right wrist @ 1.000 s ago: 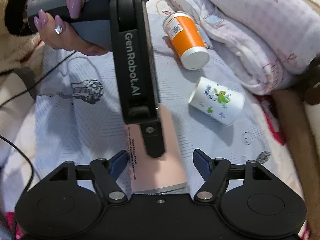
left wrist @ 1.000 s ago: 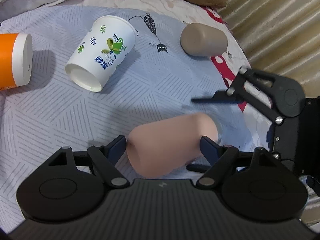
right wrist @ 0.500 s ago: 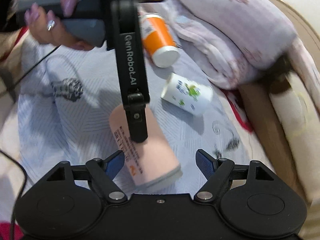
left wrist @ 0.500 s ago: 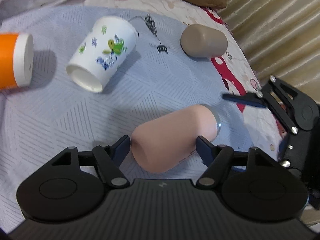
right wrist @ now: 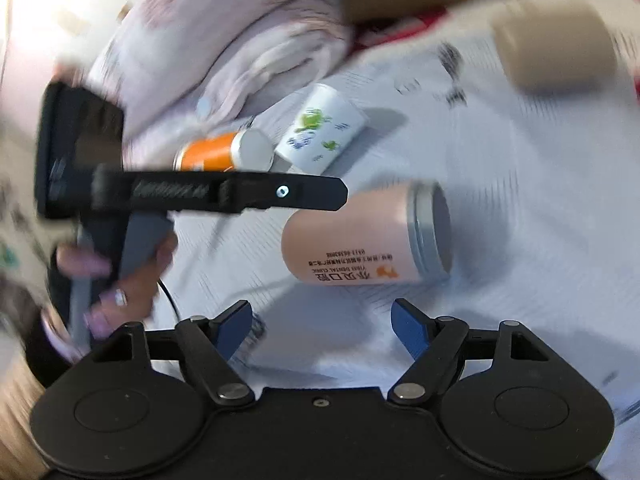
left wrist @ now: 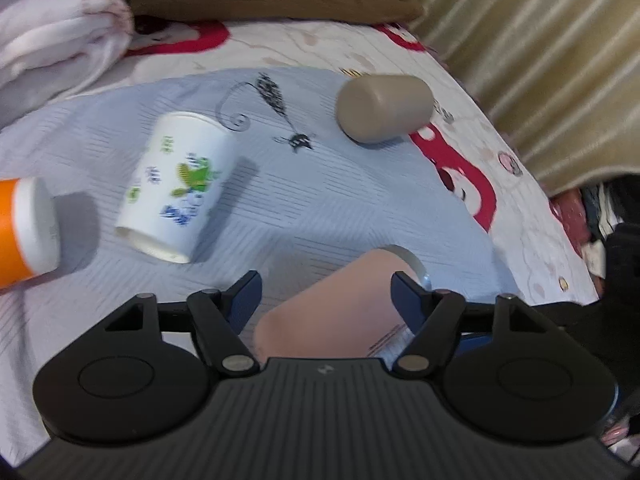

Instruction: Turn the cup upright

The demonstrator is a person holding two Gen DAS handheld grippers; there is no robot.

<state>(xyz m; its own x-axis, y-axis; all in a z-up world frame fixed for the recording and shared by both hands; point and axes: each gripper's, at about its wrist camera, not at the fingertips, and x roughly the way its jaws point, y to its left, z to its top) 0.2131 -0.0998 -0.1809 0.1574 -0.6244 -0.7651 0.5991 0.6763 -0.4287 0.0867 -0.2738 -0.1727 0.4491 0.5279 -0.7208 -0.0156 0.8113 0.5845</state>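
Jaws apart on both grippers, pink cup sideways on bedsheet

cups — 4; claws — 2

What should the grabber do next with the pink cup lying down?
Probably close the left gripper on the pink cup. The cup lies on its side on the bed sheet, partly between the open fingers, with its silver rim pointing away. A firm hold likely has to come before tipping it upright.
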